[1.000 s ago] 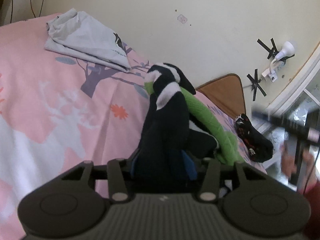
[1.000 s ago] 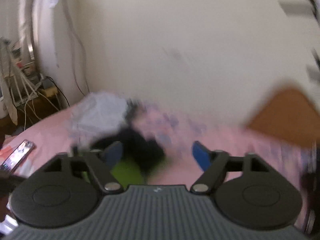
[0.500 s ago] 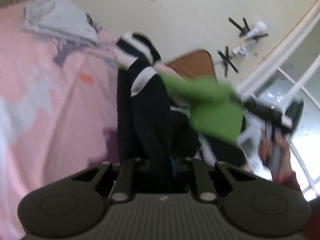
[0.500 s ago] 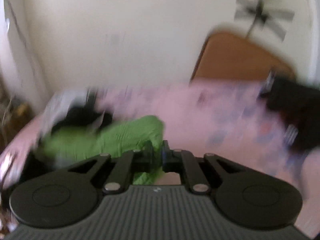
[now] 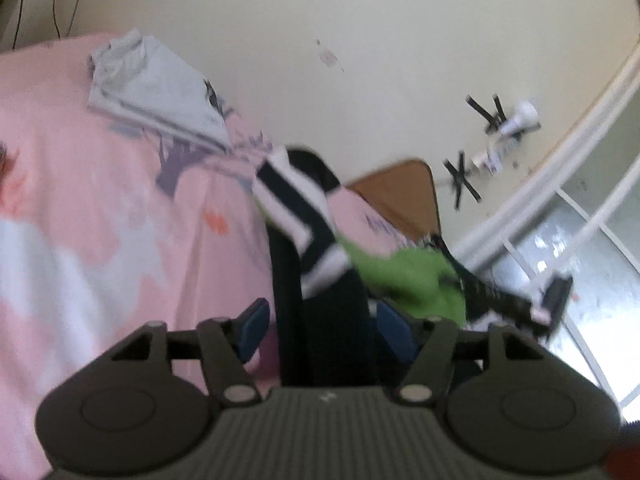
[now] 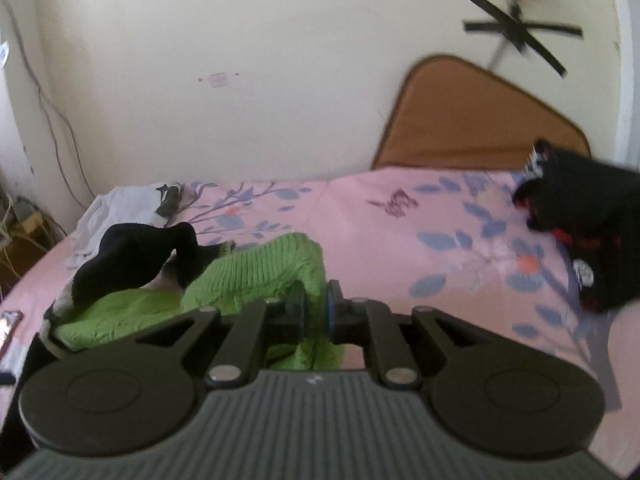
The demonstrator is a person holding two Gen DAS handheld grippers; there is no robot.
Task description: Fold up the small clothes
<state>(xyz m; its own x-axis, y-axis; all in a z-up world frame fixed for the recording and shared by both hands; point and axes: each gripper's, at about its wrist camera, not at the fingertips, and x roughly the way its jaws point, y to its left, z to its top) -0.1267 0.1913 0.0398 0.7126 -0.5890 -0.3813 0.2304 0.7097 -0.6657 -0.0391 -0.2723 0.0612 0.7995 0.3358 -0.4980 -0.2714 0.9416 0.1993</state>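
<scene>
Pinching the green sock (image 6: 276, 268) at lower centre, the right gripper (image 6: 314, 312) could drag the black sock (image 5: 320, 280) off the bed (image 6: 400, 216); left gripper (image 5: 320, 320) jaws spread around it.

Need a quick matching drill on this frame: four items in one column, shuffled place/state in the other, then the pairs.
Items
1. green knit piece
2. black-and-white striped sock
3. pale grey folded garment
4. black patterned sock

States
A. lies at the bed's far corner by the wall
B. pinched between the right gripper's fingers
C. runs through the left gripper's open jaws
D. lies apart on the pink sheet, beside the brown board

Pairs: 1-B, 2-C, 3-A, 4-D
</scene>
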